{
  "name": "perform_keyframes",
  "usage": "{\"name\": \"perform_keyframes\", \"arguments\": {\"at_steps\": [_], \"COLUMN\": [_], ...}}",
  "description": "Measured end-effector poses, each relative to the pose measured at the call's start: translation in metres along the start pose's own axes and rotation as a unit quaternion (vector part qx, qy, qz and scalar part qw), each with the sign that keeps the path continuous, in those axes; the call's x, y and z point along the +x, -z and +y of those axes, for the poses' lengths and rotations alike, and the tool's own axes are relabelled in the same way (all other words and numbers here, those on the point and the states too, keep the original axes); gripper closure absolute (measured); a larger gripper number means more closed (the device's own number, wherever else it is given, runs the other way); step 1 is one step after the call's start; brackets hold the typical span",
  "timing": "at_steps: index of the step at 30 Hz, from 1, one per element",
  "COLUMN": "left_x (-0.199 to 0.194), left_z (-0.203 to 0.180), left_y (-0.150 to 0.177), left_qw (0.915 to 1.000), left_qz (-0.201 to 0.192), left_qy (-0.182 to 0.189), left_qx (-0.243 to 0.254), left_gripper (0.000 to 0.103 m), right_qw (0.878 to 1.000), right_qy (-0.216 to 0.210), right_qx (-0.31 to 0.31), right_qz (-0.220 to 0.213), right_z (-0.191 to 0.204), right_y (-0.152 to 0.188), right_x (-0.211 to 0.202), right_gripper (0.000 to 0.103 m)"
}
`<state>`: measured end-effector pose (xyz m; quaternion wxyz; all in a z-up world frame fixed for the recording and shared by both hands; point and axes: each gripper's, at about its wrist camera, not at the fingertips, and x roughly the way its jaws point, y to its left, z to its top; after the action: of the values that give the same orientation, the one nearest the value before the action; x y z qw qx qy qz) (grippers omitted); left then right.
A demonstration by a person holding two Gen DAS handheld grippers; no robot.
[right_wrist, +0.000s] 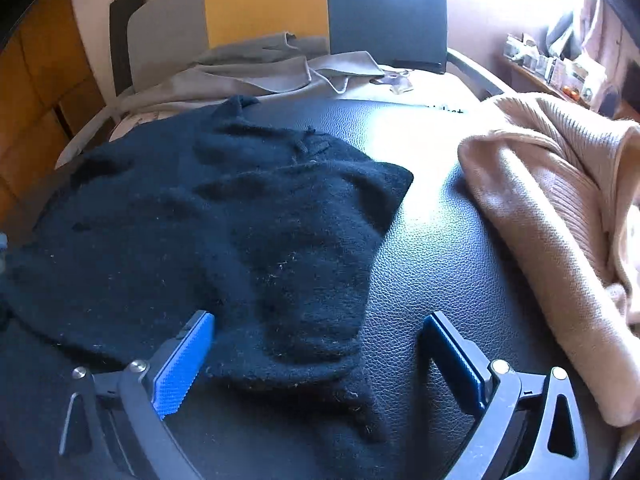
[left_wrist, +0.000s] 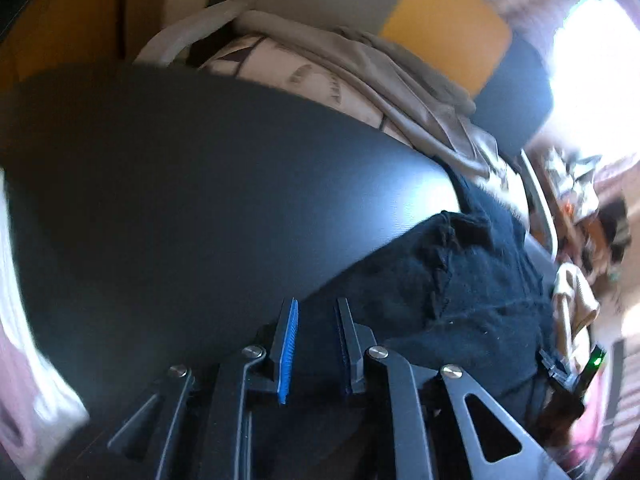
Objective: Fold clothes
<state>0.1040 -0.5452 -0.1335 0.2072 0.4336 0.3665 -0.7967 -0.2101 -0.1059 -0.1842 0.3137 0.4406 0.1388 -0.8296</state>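
Black leather-grained bench (right_wrist: 432, 248) carries the dark knit garment (right_wrist: 224, 232), spread left-forward of the wide-open right tongs (right_wrist: 316, 364), its near hem between them; the left tongs (left_wrist: 316, 344) stand narrow (apparently empty) at its edge.

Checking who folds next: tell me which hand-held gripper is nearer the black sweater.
Right. The right hand-held gripper hangs open directly over the black sweater. The left hand-held gripper, narrowly open, sits at its edge.
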Motion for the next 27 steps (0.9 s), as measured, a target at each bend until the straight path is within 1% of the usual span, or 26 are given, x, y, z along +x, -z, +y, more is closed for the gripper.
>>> {"name": "perform_keyframes", "arguments": {"at_steps": [2,4,6,7,8,9,10,13,14,16,17,18,20,21,23,24,27], "left_x": [0.001,0.002,0.003,0.003,0.008,0.013,0.019,0.031,0.034,0.040,0.042,0.041,0.034,0.023,0.001,-0.011,-0.008], "left_z": [0.003,0.006,0.009,0.010,0.013,0.013,0.013,0.004,0.000,-0.009,-0.013,-0.018,-0.028,-0.036,-0.046,-0.051,-0.059], "left_y": [0.007,0.013,0.020,0.023,0.021,0.018,0.015,0.014,0.014,0.014,0.014,0.013,0.009,0.004,-0.007,-0.015,-0.025], "left_qw": [0.9997,0.9988,0.9972,0.9962,0.9940,0.9924,0.9909,0.9895,0.9902,0.9924,0.9934,0.9952,0.9961,0.9953,0.9916,0.9885,0.9911], "left_qz": [0.007,0.014,0.021,0.025,0.029,0.031,0.032,0.038,0.042,0.045,0.040,0.030,0.008,-0.017,-0.063,-0.083,-0.078], "left_qy": [0.023,0.047,0.070,0.082,0.101,0.112,0.122,0.133,0.128,0.113,0.107,0.093,0.085,0.088,0.104,0.119,0.092], "left_qx": [-0.004,-0.007,-0.011,-0.013,-0.029,-0.039,-0.047,-0.041,-0.035,-0.017,-0.006,0.005,0.022,0.038,0.044,0.042,0.057], "left_gripper": [0.086,0.082,0.075,0.073,0.070,0.068,0.067,0.066,0.067,0.077,0.092,0.100,0.101,0.101,0.101,0.101,0.101], "right_qw": [1.000,1.000,0.999,0.998,0.998,0.997,0.996,0.993,0.992,0.991,0.992,0.992,0.994,0.994,0.995,0.995,0.996], "right_qy": [-0.004,-0.010,-0.016,-0.018,-0.021,-0.024,-0.027,-0.036,-0.038,-0.046,-0.047,-0.044,-0.036,-0.029,-0.013,-0.009,-0.008], "right_qx": [-0.001,-0.016,-0.032,-0.039,-0.047,-0.054,-0.062,-0.085,-0.092,-0.100,-0.101,-0.101,-0.096,-0.094,-0.094,-0.091,-0.071], "right_qz": [-0.005,-0.016,-0.028,-0.033,-0.039,-0.045,-0.051,-0.068,-0.074,-0.070,-0.064,-0.059,-0.043,-0.038,-0.039,-0.040,-0.043], "right_z": [0.000,0.012,0.024,0.030,0.036,0.042,0.048,0.066,0.072,0.085,0.088,0.090,0.090,0.088,0.081,0.077,0.064], "right_y": [0.000,-0.004,-0.008,-0.010,-0.012,-0.014,-0.016,-0.022,-0.025,-0.031,-0.033,-0.035,-0.039,-0.039,-0.037,-0.037,-0.042], "right_x": [-0.003,-0.011,-0.019,-0.022,-0.026,-0.030,-0.034,-0.046,-0.050,-0.042,-0.036,-0.030,-0.016,-0.013,-0.015,-0.016,-0.016], "right_gripper": [0.000,0.000,0.000,0.000,0.000,0.000,0.000,0.000,0.000,0.000,0.000,0.000,0.000,0.000,0.000,0.000,0.000]}}
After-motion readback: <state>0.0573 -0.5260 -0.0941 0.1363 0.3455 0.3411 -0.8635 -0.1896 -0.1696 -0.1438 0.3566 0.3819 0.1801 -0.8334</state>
